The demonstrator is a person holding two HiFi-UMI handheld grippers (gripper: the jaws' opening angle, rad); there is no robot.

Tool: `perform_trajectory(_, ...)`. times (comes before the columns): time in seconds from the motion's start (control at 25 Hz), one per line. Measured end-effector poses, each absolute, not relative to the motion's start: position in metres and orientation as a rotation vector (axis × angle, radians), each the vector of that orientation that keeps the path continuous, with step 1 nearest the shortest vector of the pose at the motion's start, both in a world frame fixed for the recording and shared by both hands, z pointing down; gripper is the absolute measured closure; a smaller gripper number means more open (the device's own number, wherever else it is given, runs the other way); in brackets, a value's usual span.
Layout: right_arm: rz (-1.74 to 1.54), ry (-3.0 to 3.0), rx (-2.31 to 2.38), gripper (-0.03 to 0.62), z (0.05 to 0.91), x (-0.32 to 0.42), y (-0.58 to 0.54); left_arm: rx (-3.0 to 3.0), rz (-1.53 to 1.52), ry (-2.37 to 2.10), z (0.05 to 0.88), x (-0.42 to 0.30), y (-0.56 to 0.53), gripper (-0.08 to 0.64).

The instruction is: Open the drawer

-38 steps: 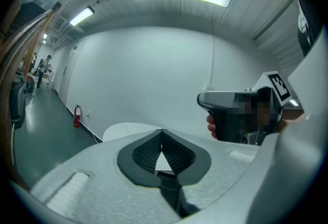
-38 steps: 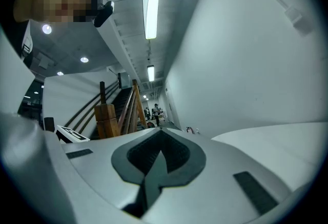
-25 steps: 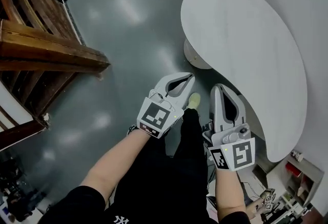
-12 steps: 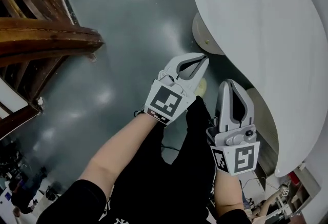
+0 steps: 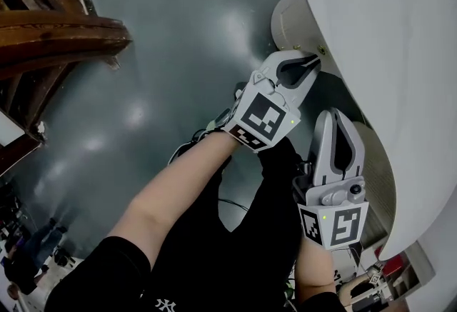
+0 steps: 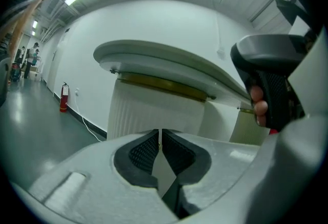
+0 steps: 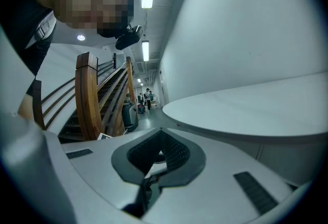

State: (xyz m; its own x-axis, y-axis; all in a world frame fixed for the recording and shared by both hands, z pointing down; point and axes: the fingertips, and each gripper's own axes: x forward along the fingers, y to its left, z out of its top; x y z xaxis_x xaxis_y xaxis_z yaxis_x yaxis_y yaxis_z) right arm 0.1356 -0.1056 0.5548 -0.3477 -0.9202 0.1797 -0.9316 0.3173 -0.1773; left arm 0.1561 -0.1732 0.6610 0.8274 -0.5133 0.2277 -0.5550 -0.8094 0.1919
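Both empty and pressed together: left claw (image 5: 313,64) just under the white desk's (image 5: 385,32) edge, right claw (image 5: 335,115) beside that edge.

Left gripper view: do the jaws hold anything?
No, the left gripper is shut, its jaws together with nothing between them.

The white ribbed drawer (image 6: 154,110) sits apparently shut beneath the tabletop (image 6: 169,61), 1 small brass knob (image 5: 321,51) showing.
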Motion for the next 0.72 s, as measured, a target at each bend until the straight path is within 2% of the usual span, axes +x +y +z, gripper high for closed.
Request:
perform_trajectory(0.12,0.384,-2.512,1.769,0.577,0.565,0.14,-0.11,2.787,0.253,-0.813,0.676,0.166,-0.177,0.547)
perform_trajectory(0.44,0.376,-2.513,1.769,0.577,0.583,0.152,-0.117,2.837,0.289,-0.846,0.702,0.184,-0.19,0.452)
perform_trajectory(0.72,0.379,-2.508,1.766,0.577,0.591,0.156,-0.115,2.866,0.313,-0.854,0.717,0.198,-0.197,0.442)
